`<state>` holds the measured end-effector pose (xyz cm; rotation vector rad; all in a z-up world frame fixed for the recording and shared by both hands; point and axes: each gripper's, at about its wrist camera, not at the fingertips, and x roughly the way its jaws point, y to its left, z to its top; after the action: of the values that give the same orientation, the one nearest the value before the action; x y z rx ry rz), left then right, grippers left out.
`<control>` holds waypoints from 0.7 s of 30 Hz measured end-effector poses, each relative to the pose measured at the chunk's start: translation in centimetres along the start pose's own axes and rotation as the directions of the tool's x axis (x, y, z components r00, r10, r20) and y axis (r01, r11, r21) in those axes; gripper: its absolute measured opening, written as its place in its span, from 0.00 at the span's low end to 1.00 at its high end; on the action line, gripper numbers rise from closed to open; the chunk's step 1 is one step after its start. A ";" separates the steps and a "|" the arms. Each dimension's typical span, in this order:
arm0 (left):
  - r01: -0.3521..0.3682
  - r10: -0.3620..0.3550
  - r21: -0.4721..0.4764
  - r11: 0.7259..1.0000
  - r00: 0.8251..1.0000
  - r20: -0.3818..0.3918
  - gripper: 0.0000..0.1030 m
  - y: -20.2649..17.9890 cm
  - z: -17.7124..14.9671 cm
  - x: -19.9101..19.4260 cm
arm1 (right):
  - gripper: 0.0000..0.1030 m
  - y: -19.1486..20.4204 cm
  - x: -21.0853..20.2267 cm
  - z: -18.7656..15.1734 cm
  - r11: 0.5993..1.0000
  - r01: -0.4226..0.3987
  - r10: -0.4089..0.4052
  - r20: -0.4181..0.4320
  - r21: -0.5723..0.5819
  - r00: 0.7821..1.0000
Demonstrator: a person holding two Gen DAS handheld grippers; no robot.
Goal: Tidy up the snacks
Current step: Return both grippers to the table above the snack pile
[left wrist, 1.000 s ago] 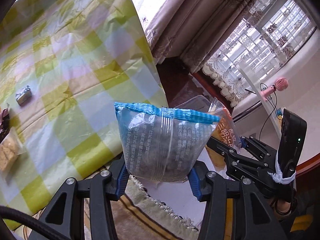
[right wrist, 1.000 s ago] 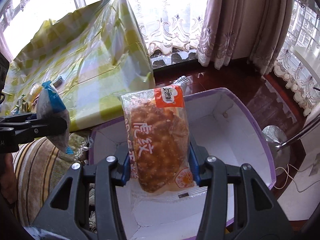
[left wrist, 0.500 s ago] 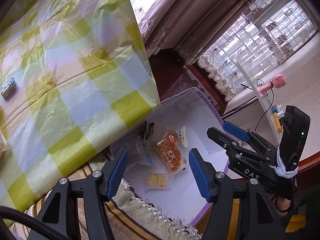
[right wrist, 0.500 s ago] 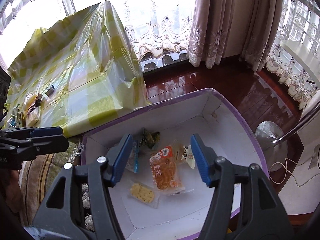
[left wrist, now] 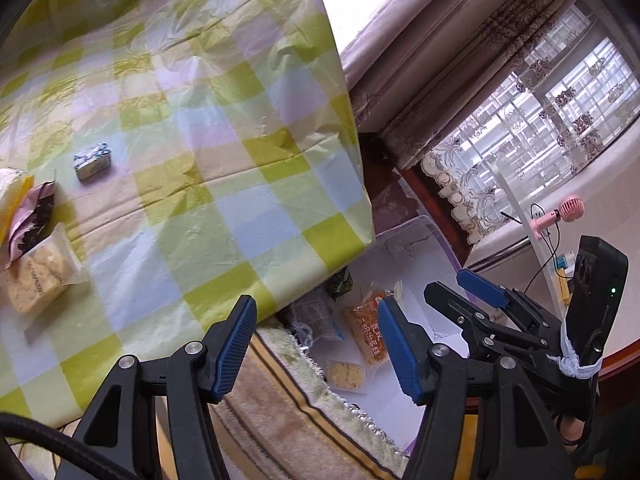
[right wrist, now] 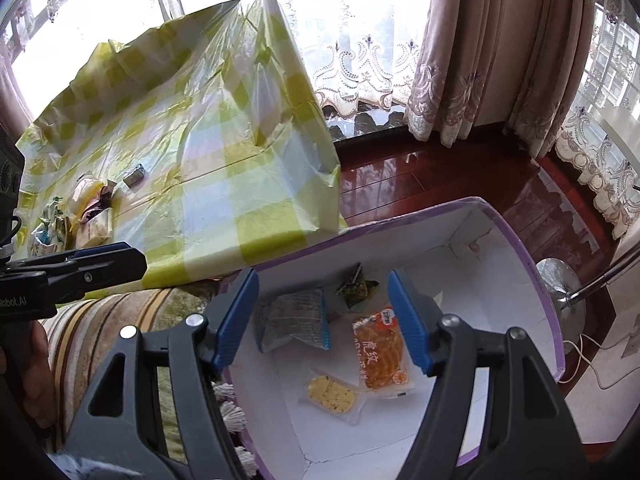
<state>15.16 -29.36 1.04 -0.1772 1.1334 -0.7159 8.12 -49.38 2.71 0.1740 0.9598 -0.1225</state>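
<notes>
A white box with a purple rim (right wrist: 516,248) stands on the floor beside the checked table (right wrist: 224,148). In it lie an orange bread packet (right wrist: 380,354), a blue-edged clear packet (right wrist: 294,318), a yellow biscuit packet (right wrist: 332,394) and a dark green packet (right wrist: 356,286). My right gripper (right wrist: 324,320) is open and empty above the box. My left gripper (left wrist: 316,344) is open and empty over the table's edge and the box (left wrist: 416,240). Several snacks stay on the table: a pale biscuit packet (left wrist: 38,276), a pink wrapper (left wrist: 34,216) and a small silver packet (left wrist: 92,161).
A striped rug or cushion (left wrist: 280,400) lies between the table and the box. A dark wooden floor (right wrist: 440,168), curtains (right wrist: 480,52) and a metal stand base (right wrist: 558,284) lie beyond the box. A pink fan (left wrist: 568,210) stands on the sill.
Both grippers opened and dropped their packets into the box: the left the blue-edged one, the right the orange bread. Both have since drawn back toward the table.
</notes>
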 end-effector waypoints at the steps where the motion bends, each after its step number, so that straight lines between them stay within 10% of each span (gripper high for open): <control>1: -0.013 0.013 -0.011 1.000 1.000 0.013 0.62 0.5 -0.1 -0.5 | 0.70 0.6 0.0 0.1 1.000 -0.015 0.015 0.001 -0.003 1.000; 12: -0.125 0.149 -0.173 0.977 0.980 0.132 0.62 7.2 -2.3 -6.5 | 0.74 7.7 0.9 0.4 0.986 -0.145 0.141 -0.049 -0.083 0.989; 21: -0.188 0.279 -0.379 0.906 0.939 0.201 0.62 13.9 -6.5 -12.5 | 0.74 12.3 1.4 0.4 0.965 -0.214 0.204 -0.080 -0.153 0.976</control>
<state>12.58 -9.69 1.16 -0.4185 1.0099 -0.2566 11.46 -37.46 2.97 0.1300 1.0044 0.1555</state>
